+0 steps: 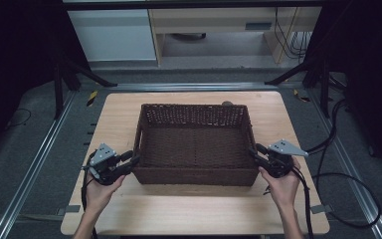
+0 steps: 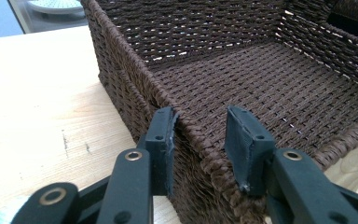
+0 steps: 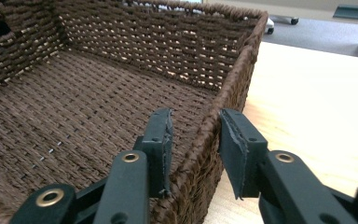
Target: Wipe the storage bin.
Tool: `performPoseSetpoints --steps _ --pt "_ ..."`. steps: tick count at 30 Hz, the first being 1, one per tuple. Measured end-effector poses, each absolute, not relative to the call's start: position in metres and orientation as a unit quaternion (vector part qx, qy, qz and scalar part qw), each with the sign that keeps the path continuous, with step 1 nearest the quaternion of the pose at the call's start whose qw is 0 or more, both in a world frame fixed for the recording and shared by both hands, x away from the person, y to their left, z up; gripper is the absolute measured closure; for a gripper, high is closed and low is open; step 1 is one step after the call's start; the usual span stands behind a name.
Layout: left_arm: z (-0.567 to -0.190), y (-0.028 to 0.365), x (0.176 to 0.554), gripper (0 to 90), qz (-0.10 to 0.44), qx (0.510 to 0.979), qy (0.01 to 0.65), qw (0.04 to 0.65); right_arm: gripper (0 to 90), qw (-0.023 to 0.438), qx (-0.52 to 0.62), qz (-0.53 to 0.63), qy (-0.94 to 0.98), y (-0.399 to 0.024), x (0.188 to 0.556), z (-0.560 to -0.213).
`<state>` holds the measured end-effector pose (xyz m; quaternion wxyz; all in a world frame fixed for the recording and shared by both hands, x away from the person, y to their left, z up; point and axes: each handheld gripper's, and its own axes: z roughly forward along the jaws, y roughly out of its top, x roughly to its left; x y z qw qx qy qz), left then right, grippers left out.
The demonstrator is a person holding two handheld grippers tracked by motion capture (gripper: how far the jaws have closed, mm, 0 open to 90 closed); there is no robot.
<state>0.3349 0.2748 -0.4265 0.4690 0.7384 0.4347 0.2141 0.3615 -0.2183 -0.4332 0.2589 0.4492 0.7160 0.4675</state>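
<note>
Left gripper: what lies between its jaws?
The basket's woven side rim, straddled by the left gripper in the left gripper view; the inner jaw stands clear of it.

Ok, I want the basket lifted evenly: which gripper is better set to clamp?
Right, narrowly: right gripper straddles the basket wall nearly centred; left gripper has it against one jaw.

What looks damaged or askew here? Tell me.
Nothing stands out. The dark brown woven wicker basket sits square on the light wooden table, weave intact. The left gripper and right gripper each straddle a side wall.
</note>
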Motion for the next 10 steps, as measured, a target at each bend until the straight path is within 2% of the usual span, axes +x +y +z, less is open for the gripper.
performPoseSetpoints --steps 5,6,8,10 --pt "-0.417 0.287 0.331 51.7 0.227 0.728 0.428 0.484 46.3 0.29 0.458 0.477 0.691 -0.229 0.356 -0.421" --pt "-0.415 0.293 0.33 47.5 0.235 0.723 0.432 0.486 41.5 0.297 0.464 0.479 0.683 -0.235 0.355 -0.419" --pt "-0.415 0.297 0.33 46.0 0.238 0.719 0.435 0.486 39.6 0.301 0.467 0.478 0.681 -0.237 0.354 -0.419" --pt "-0.414 0.306 0.329 40.5 0.252 0.71 0.443 0.487 36.0 0.305 0.476 0.473 0.675 -0.243 0.354 -0.42"
